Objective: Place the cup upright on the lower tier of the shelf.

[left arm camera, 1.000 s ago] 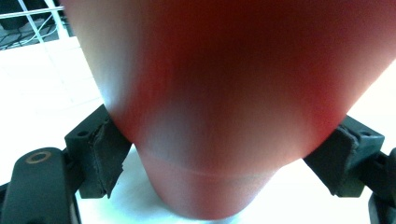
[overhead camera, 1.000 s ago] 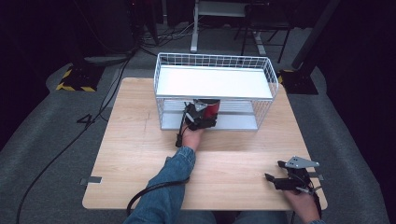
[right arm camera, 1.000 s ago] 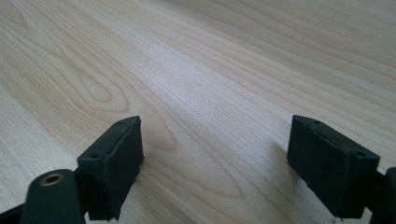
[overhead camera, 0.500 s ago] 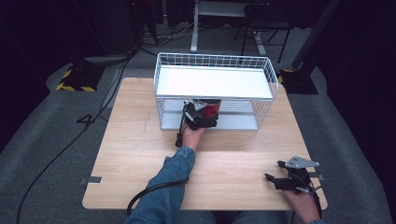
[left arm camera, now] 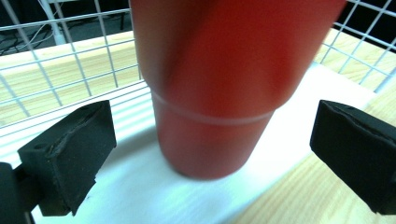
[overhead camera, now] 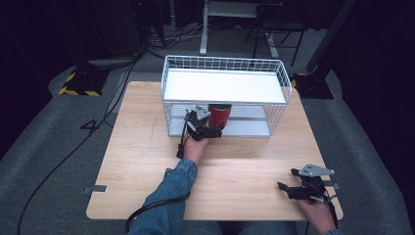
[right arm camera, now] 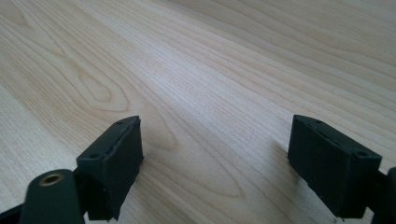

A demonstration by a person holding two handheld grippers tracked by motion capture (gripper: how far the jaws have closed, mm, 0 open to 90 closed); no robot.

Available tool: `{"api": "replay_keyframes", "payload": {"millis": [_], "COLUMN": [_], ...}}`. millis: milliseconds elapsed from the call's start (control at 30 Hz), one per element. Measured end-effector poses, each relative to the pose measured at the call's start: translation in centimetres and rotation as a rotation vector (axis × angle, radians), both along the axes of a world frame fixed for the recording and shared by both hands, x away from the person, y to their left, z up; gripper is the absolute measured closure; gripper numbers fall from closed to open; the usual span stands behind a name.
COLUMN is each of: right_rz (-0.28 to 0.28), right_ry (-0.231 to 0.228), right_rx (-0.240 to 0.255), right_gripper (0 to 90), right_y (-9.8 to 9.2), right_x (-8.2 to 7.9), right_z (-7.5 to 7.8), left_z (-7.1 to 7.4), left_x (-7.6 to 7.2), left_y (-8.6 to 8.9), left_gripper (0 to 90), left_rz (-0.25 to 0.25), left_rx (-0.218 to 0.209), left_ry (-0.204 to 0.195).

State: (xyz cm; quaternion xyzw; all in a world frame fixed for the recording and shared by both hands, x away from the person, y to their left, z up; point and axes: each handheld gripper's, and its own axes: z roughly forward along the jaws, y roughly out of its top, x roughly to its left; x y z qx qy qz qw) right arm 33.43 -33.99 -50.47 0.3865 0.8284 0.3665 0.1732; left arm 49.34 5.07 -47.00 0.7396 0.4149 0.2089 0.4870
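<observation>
My left fingers (left arm camera: 212, 154) have just been opening and stand wide, clear of the red cup (left arm camera: 219, 88) between them. The cup stands upright on the wire rack's (overhead camera: 225, 66) lower shelf, at the bench's (overhead camera: 137, 147) twelve o'clock. At five o'clock my right fingers (right arm camera: 224, 163) gape, empty.

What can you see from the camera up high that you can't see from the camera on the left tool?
High view alone: the whole wooden table, the white wire rack's top shelf, the person's denim sleeve and the right tool resting open near the table's edge.

Left gripper view alone: the black pads close up, set wide apart on either side of the cup without touching it.

Both: the red cup standing on the rack's lower shelf.
</observation>
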Motion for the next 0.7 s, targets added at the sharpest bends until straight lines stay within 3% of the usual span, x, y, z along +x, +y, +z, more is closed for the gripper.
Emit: {"api": "replay_keyframes", "payload": {"millis": [233, 700], "right_rz": [-0.001, 0.000], "right_ry": [0.002, 0.002], "right_rx": [0.000, 0.000], "right_gripper": [18.1, 18.1], "right_y": [0.0, 0.0], "right_x": [0.0, 0.0], "right_z": [0.0, 0.0], "left_z": [1.0, 2.8], "left_x": [-1.8, -6.2], "left_y": [1.3, 3.4], "left_gripper": [1.5, 3.1], "left_rz": [-0.013, -0.053], "left_rx": [0.014, -0.013], "left_ry": [-0.001, -0.008]}}
